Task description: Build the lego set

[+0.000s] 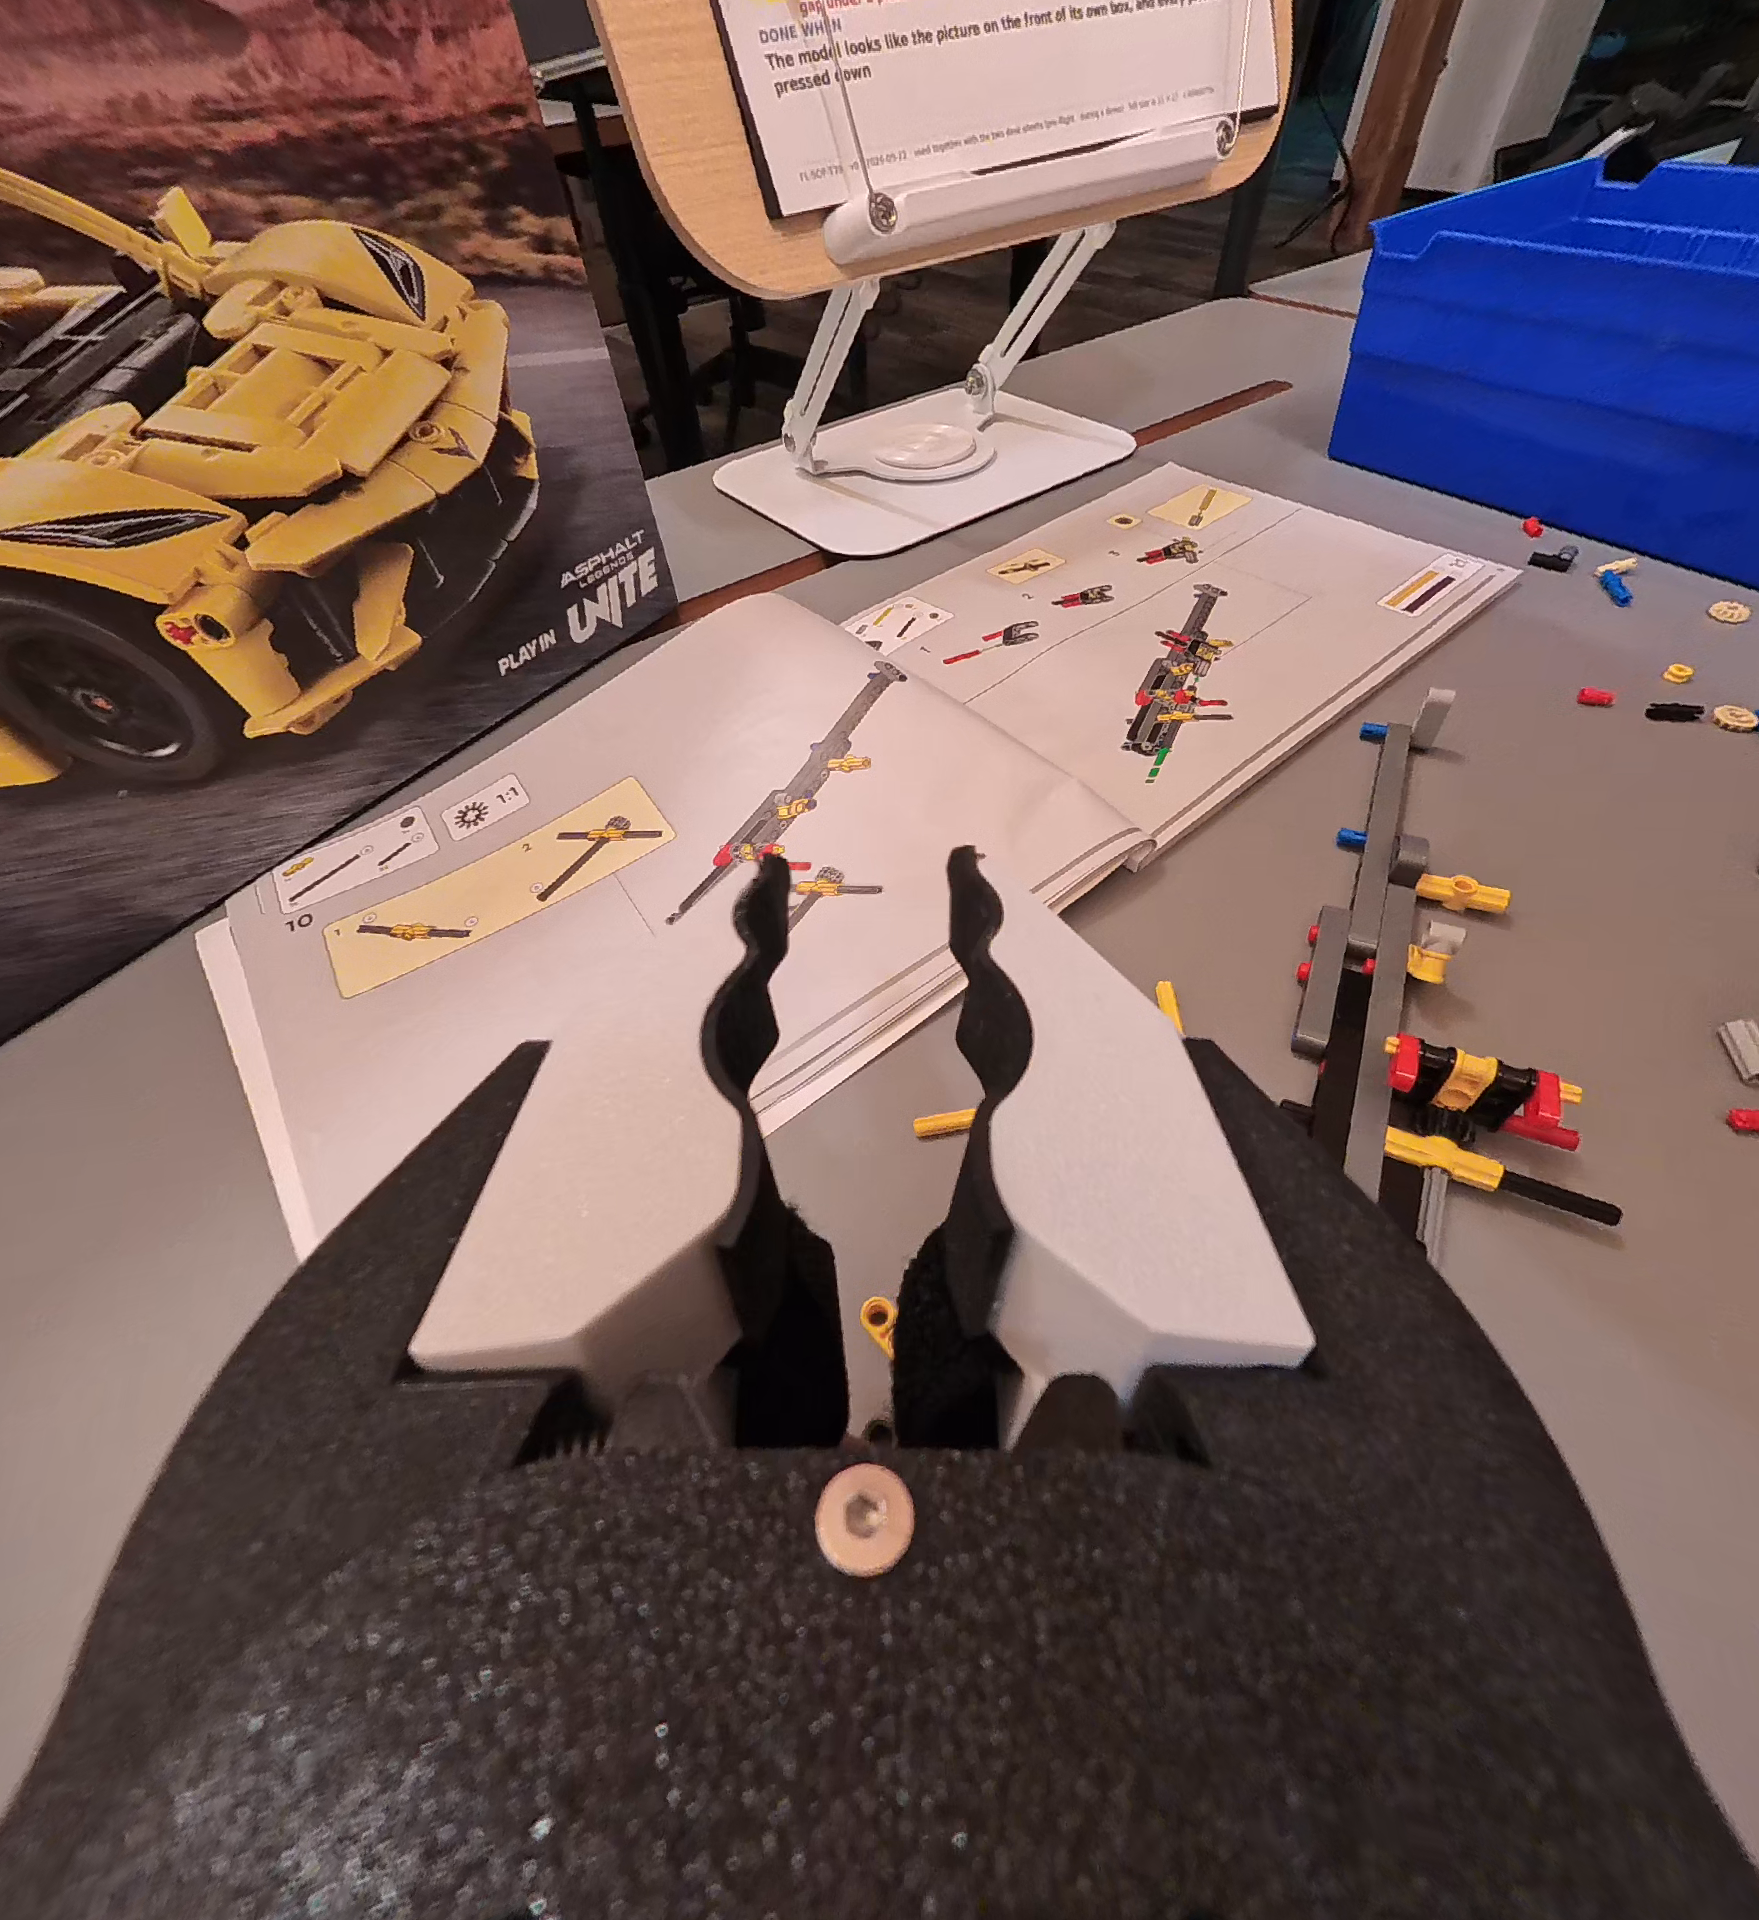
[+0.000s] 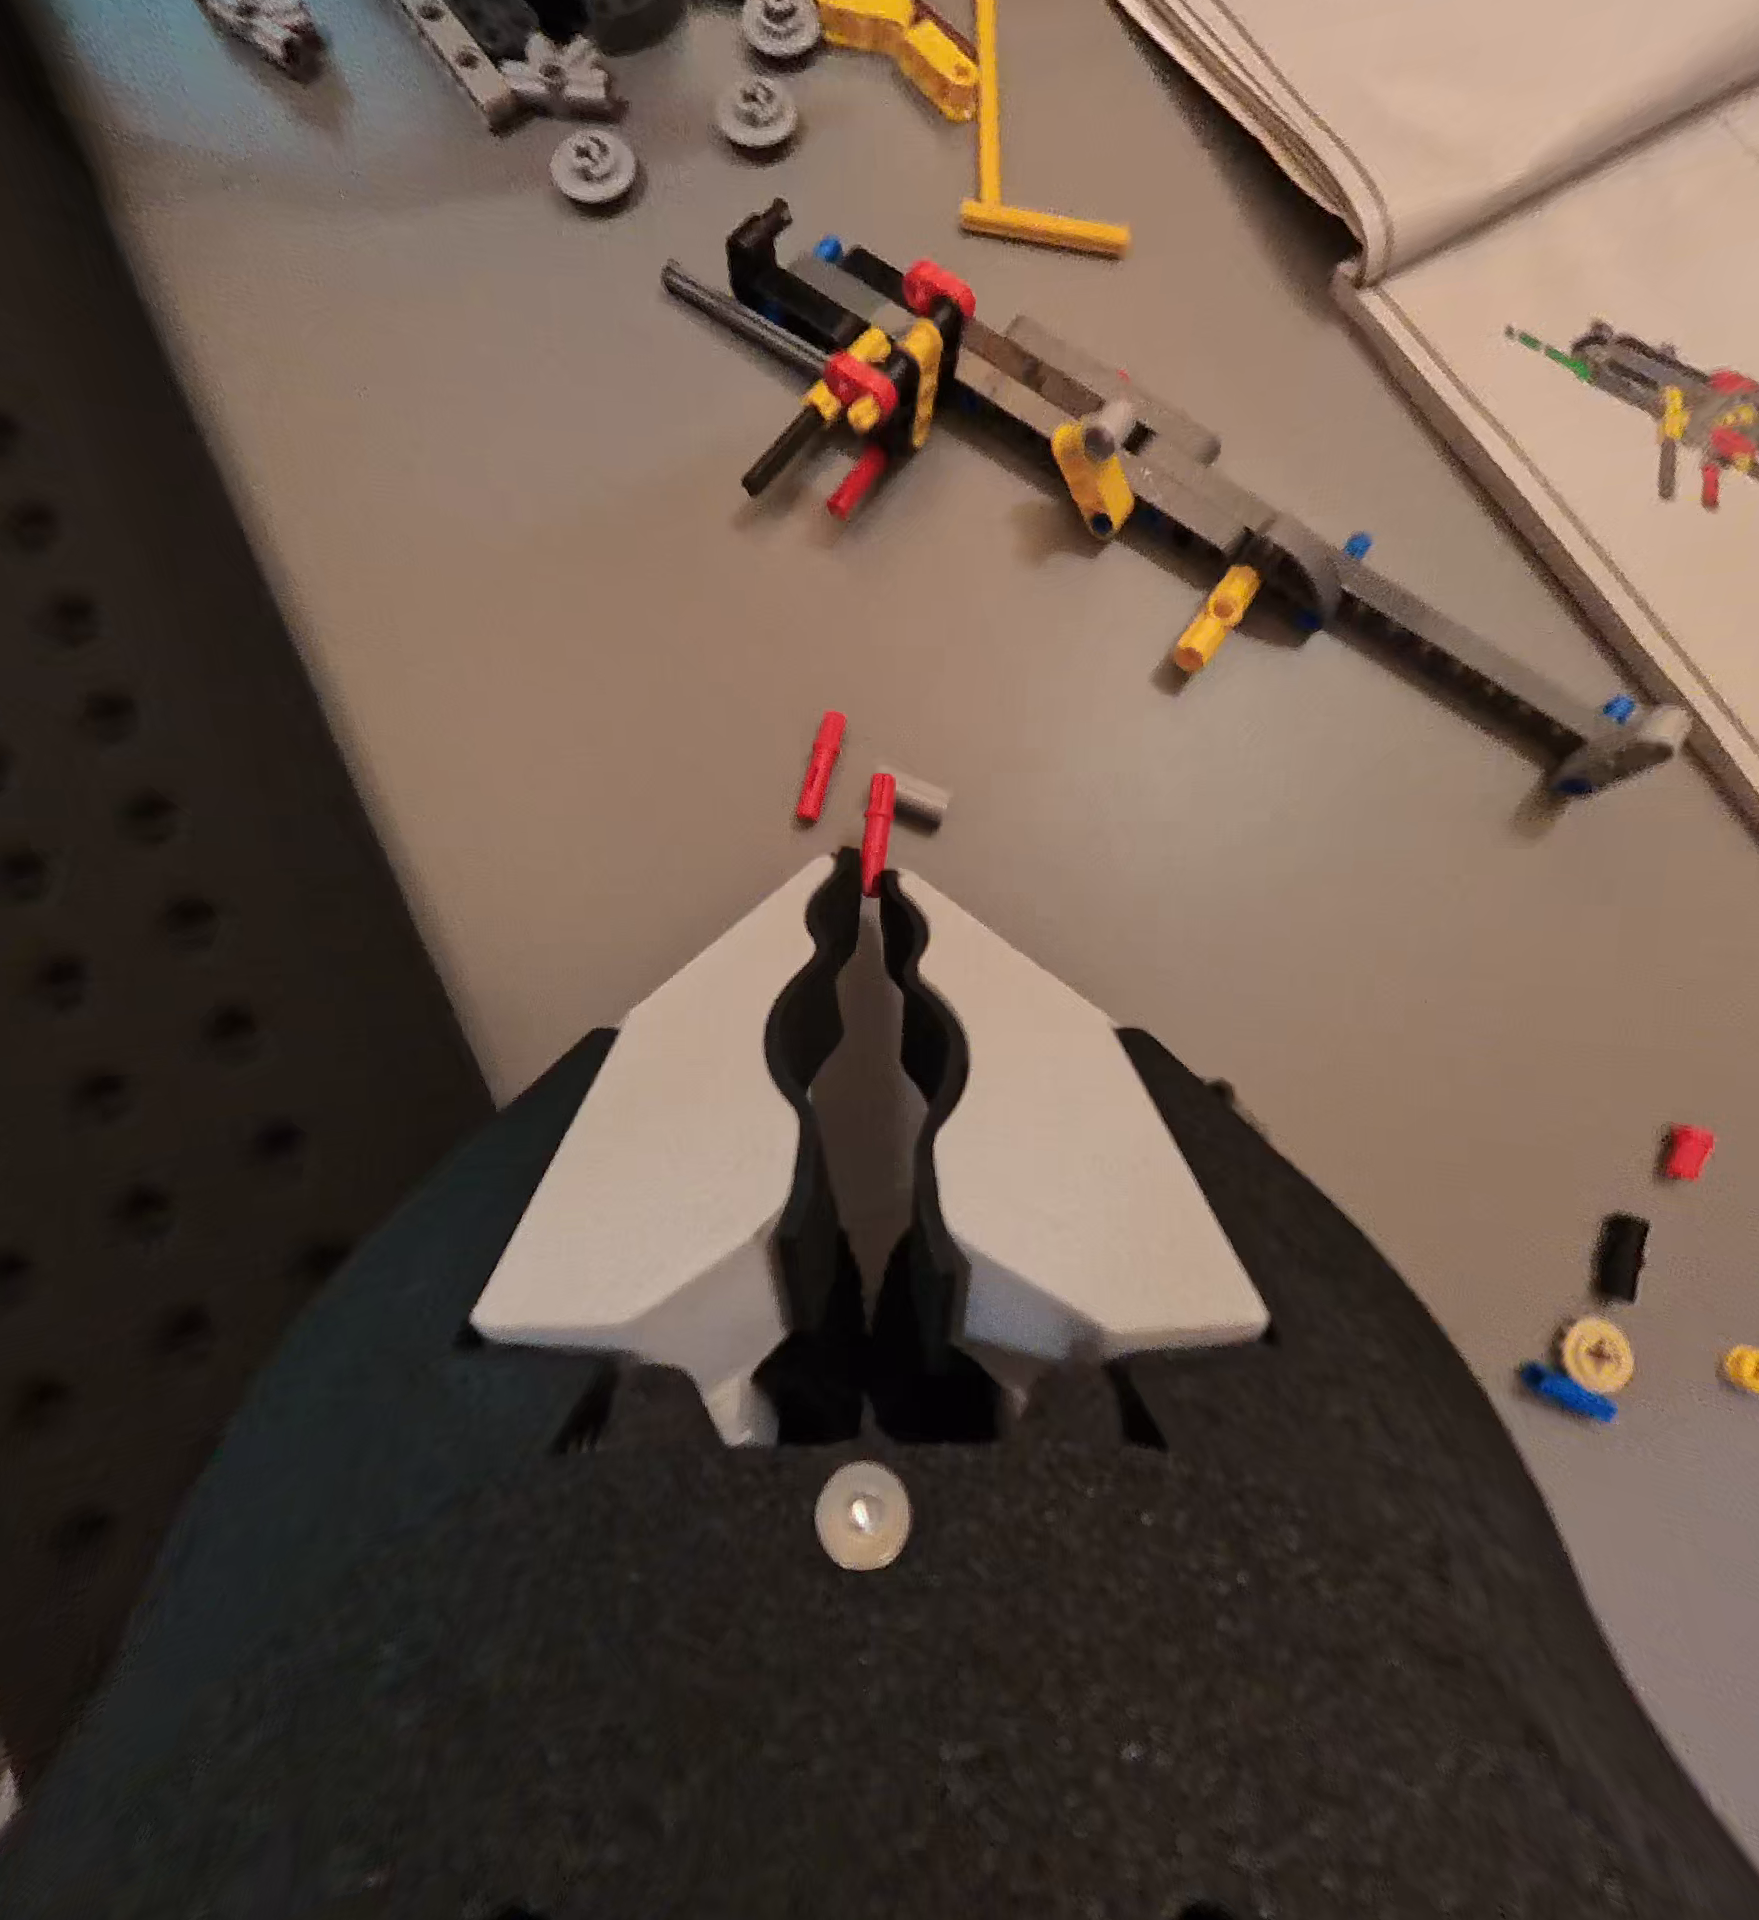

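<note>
Table [image 1: 106, 1195], grey, holds instruction booklet [image 1: 646, 935] and blue bin [image 1: 1602, 343].

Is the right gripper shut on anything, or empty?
Shut on a small red lego pin: the right gripper has its black fingertips closed against the pin's lower end, and the rest sticks out past them above the grey table.

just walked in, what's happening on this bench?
A person is building a Lego car set with two handheld tools. The right tool is shut on a small red pin at its tips, just above the grey table; another red pin and a small grey piece lie close by. The half-built long beam assembly lies ahead of it, untouched. The left tool is open and empty, hovering over the open instruction booklet. Loose parts are scattered around.
</note>
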A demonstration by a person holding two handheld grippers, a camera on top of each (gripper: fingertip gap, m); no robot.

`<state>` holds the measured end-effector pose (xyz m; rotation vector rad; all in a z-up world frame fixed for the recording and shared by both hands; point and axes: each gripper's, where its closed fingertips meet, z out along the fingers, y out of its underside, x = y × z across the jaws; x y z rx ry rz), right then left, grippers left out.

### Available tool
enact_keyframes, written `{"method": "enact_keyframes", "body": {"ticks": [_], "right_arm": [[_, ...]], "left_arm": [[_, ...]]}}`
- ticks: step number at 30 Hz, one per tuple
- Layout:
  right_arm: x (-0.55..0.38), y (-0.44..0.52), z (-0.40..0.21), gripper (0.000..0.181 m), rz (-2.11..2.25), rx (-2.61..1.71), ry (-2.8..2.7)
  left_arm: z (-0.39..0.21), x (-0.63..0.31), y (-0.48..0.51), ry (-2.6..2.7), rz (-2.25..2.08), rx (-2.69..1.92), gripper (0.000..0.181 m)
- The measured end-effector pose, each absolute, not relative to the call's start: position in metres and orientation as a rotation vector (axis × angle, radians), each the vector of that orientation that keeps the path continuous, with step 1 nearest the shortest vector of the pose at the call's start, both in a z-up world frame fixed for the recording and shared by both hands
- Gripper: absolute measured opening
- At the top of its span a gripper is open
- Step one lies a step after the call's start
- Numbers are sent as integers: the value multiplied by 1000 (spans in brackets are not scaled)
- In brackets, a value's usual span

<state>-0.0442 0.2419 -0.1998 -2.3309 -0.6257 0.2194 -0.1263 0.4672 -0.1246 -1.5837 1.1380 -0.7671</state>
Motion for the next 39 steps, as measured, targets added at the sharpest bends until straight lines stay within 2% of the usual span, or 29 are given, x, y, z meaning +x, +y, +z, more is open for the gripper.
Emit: {"method": "enact_keyframes", "body": {"ticks": [12,19,32,39], "right_arm": [[-43,236,-211,4,242,-2404,-612],[-39,235,-205,12,239,-2401,-556],[19,226,-168,8,178,-2160,-54],[28,236,-143,8,145,-1988,26]], "left_arm": [[-127,-125,466,1148,-762,-1586,29],[-126,-126,468,1139,-765,-1590,29],[-123,-137,478,1143,-756,-1605,29],[-145,-131,433,1718,-856,-1544,29]]}}
